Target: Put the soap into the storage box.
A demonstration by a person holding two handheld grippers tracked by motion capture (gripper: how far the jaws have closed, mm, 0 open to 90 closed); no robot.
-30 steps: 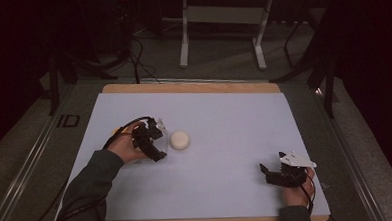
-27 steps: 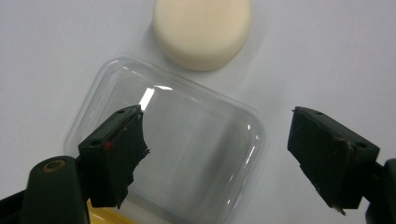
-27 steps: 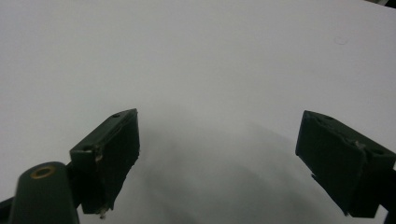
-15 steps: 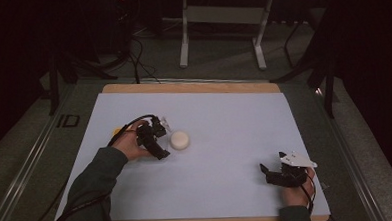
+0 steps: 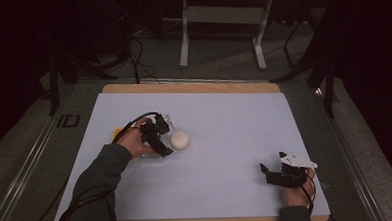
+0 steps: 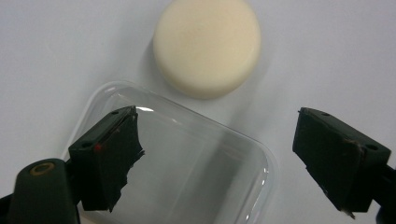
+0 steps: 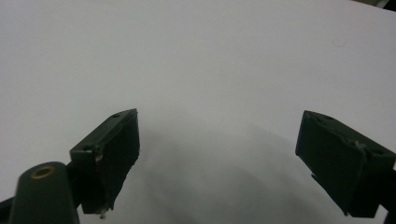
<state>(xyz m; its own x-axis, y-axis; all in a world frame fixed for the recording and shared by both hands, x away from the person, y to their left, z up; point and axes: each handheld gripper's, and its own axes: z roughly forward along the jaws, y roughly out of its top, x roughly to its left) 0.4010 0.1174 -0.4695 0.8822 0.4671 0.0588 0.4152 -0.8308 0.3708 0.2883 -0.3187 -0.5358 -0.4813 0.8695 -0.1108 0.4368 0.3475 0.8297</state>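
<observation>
We hold our left tongs (image 6: 217, 163) over a clear plastic tray (image 6: 196, 154) that lies flat on the white sheet of the bench (image 5: 224, 124). Their jaws have just been opening and now stand apart, one on each side over the tray, pressing on nothing. Just beyond the tray's far rim sits a cream round puck (image 6: 208, 46), close to the tray; we cannot tell whether the two touch. From the high view the left tongs (image 5: 160, 139) are at the left middle of the sheet with the puck (image 5: 179, 139) just to their right. Our right tongs (image 5: 272, 174) rest well apart near the front right corner, jaws wide and empty over bare sheet (image 7: 210, 70).
</observation>
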